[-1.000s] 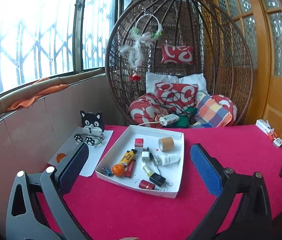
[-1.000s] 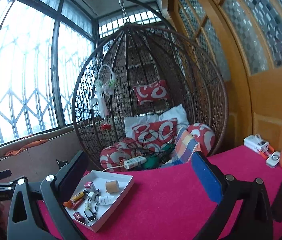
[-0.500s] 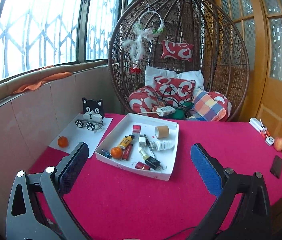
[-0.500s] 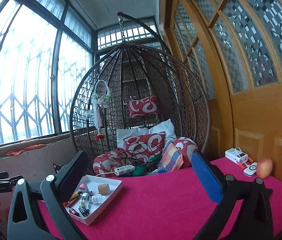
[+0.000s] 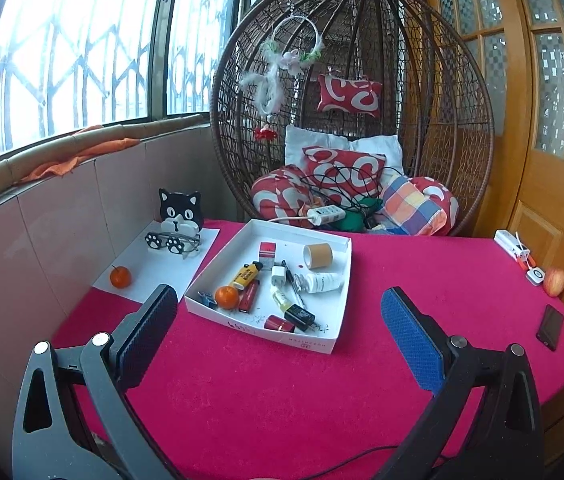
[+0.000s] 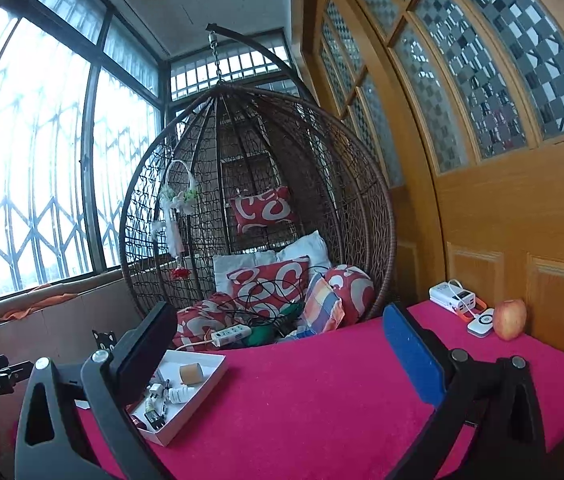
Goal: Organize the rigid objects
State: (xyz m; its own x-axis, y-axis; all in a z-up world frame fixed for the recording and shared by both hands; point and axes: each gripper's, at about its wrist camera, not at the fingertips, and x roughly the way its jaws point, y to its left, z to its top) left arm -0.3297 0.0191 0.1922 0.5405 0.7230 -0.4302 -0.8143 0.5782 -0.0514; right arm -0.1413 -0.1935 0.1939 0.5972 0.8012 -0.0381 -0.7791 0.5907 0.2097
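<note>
Sorting looks unstarted: the tray [image 5: 340, 276] at 12 o'clock is cluttered; left gripper [image 5: 278, 330] and right gripper [image 6: 278, 350] gape wide, empty.

Red-covered table [image 5: 282, 392]: white tray [image 5: 338, 304], phone [image 5: 550, 327].

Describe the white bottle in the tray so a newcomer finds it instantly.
On the red table, find the white tray. Toward its right wall, below the cardboard tape roll, lies the white bottle on its side: the only white cylinder there.

Wicker hanging chair [image 5: 354, 100] between bright grilled windows [image 5: 62, 52] and wooden door [image 6: 522, 220]
</note>
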